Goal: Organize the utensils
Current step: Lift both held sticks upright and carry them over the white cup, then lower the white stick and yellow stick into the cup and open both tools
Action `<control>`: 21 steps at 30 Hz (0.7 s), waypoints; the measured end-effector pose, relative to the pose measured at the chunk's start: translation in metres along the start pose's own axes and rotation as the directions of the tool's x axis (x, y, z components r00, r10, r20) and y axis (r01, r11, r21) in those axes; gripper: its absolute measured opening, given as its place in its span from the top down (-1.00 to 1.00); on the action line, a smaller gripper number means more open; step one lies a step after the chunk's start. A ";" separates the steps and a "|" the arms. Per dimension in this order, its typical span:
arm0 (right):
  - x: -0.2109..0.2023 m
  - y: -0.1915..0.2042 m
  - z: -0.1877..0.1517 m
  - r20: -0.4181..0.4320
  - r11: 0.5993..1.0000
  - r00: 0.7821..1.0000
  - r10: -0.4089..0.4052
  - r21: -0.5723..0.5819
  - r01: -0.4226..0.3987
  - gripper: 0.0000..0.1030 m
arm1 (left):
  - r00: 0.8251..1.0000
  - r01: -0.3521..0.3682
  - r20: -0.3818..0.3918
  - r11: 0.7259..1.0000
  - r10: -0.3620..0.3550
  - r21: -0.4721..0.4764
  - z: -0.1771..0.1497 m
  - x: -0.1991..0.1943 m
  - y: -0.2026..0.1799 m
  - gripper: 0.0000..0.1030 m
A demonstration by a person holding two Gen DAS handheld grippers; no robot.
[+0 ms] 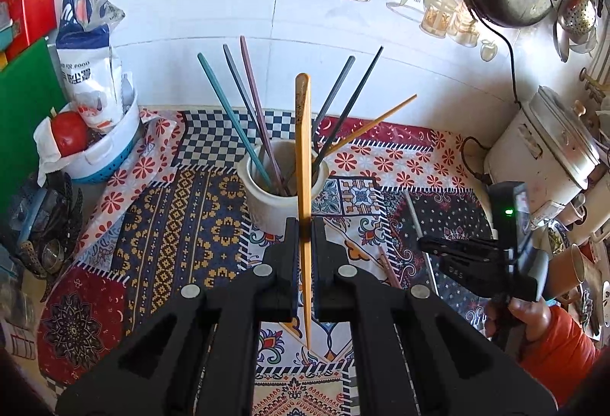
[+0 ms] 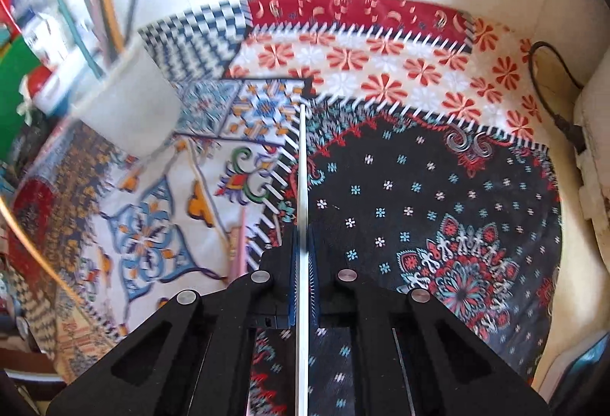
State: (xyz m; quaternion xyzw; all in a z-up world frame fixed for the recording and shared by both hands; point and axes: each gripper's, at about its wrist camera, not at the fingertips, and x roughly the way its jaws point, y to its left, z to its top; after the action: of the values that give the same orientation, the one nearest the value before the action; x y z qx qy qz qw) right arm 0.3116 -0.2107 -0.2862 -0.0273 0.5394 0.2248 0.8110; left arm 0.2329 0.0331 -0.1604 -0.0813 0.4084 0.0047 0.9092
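Left wrist view is showing the left gripper [image 1: 304,225] pinching a yellow bamboo chopstick [image 1: 303,156] between its pressed-together fingers, the stick standing nearly upright in front of the white holder cup [image 1: 280,198]. That cup is sitting on the patterned patchwork cloth [image 1: 183,225] and is holding several chopsticks that are fanning out: a teal one [image 1: 228,114], a grey one, a mauve one [image 1: 257,103], two dark ones [image 1: 352,99] and another yellow one leaning to the right. A pinkish chopstick [image 1: 389,269] is lying loose on the cloth near the right gripper [image 1: 429,244], which a hand [image 1: 530,317] in an orange sleeve is holding at the right edge. Right wrist view is showing the right gripper [image 2: 304,236] with its fingers closing tight on a pale white chopstick [image 2: 303,168] that is running straight ahead over the cloth [image 2: 419,187]; the blue pads are pressing on it from both sides. The pinkish chopstick [image 2: 240,244] is lying just left of the fingers, and the cup [image 2: 129,103], blurred, is standing at the upper left. A white bowl holding a red tomato [image 1: 70,134] and a bag is resting at the cloth's far left corner.
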 end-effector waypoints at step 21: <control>-0.150 0.055 0.024 0.357 0.989 0.926 0.126 -0.121 -0.088 0.90 | 0.988 -0.004 0.152 1.000 0.004 -0.001 0.034 -0.040 0.007 0.91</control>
State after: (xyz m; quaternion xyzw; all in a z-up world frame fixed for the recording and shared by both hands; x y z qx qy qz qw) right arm 0.2629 -0.2047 -0.1323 0.0025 0.3686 0.2975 0.8807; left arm 0.2309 0.0478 -0.1099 -0.0799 0.3383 0.0129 0.9376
